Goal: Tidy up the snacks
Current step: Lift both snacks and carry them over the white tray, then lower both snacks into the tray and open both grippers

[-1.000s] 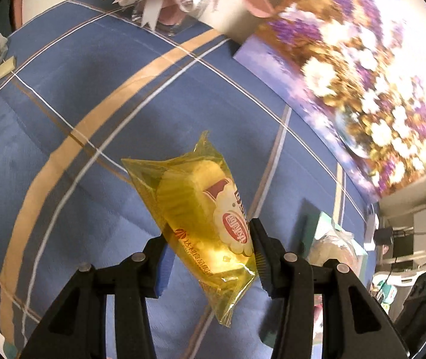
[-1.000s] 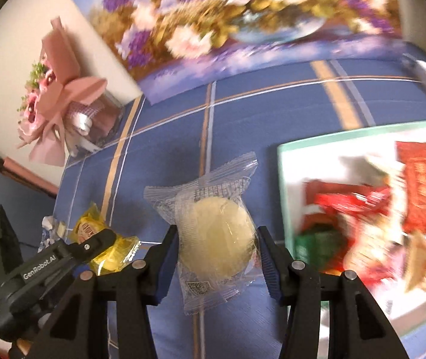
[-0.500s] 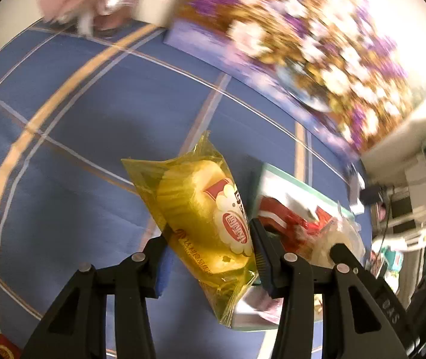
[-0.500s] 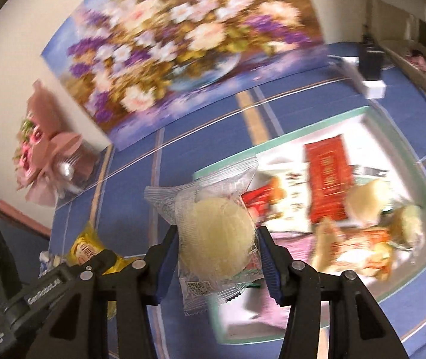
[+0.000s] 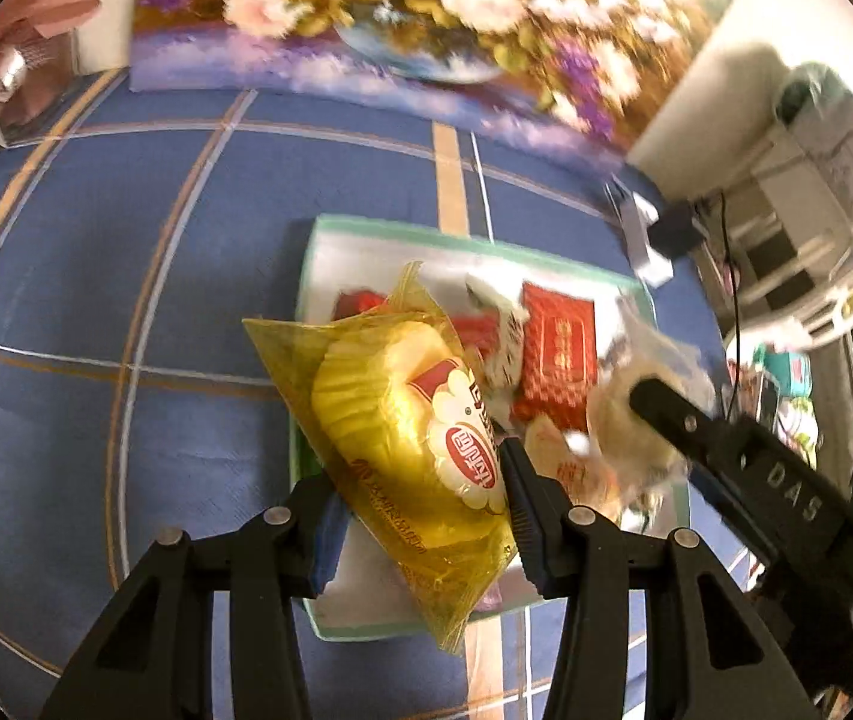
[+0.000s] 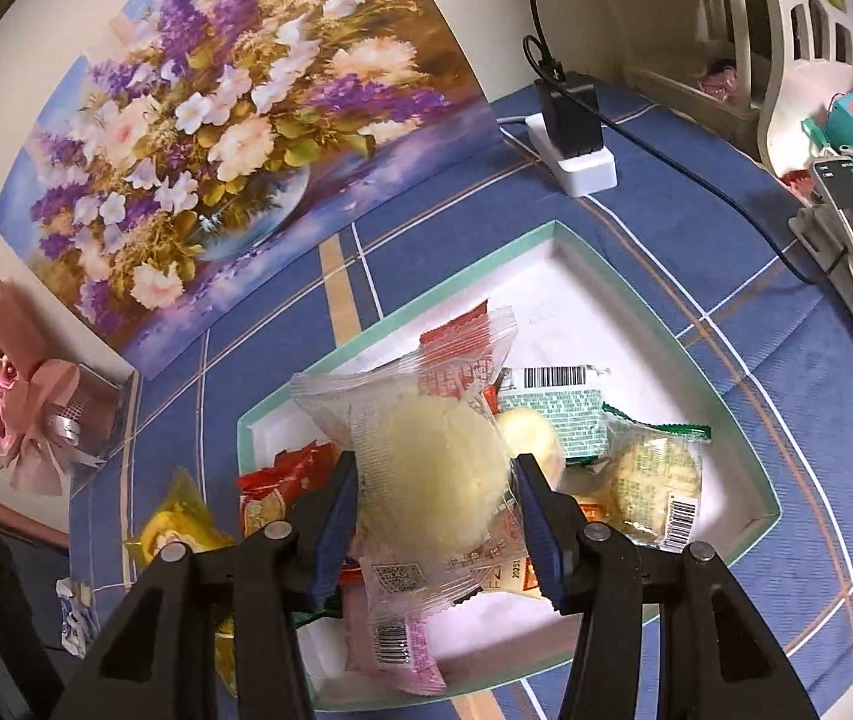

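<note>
Currently the left gripper (image 5: 420, 516) is clamped on a yellow-wrapped cupcake (image 5: 402, 414), held above the near-left part of the green-rimmed tray (image 5: 462, 237) on the blue plaid tabletop (image 5: 126, 276). The right gripper (image 6: 435, 516) is closed on a clear-wrapped round pastry (image 6: 426, 480), suspended over the same tray (image 6: 744, 450), which already carries assorted packets.

Judgement: the step in hand is deposit. Each item should be lowered well inside the rim before release, one gripper at a time, onto barer floor, so nothing slides out or crushes the packets beneath.

Writing: the cupcake's red-and-white logo carries Chinese characters, not legible. "DAS" shows on the right gripper's body. The pastry wrapper bears a QR code; barcodes show on tray packets.
</note>
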`<state>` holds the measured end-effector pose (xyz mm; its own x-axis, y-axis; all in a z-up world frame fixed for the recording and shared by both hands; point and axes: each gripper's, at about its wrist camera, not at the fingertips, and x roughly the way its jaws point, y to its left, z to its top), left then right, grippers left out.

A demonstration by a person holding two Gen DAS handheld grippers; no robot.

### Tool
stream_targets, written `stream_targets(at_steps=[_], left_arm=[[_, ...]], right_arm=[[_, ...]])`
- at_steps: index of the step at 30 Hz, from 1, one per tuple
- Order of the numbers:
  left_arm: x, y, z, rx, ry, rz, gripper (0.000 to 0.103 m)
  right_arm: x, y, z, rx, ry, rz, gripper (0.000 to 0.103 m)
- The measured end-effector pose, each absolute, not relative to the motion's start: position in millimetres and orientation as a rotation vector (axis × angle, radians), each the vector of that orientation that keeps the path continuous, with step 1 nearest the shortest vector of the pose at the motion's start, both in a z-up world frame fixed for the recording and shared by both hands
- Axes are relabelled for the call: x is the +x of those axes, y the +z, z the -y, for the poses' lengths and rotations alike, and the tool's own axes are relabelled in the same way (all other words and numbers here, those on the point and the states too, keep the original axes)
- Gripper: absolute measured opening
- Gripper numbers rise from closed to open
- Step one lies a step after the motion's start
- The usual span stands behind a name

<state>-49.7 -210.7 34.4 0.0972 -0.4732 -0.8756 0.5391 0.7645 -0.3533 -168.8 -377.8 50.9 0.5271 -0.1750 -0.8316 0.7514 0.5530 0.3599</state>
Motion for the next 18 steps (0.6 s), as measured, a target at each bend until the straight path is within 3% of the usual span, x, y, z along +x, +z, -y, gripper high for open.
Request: stream_targets(at_steps=[18], left_arm=[[-41.8, -4.3, 220.1, 0.033, -0.792, -1.354, 0.044]], right_arm=[[-141.8, 22.8, 368.3, 0.748, -0.587, -0.916, 0.054]])
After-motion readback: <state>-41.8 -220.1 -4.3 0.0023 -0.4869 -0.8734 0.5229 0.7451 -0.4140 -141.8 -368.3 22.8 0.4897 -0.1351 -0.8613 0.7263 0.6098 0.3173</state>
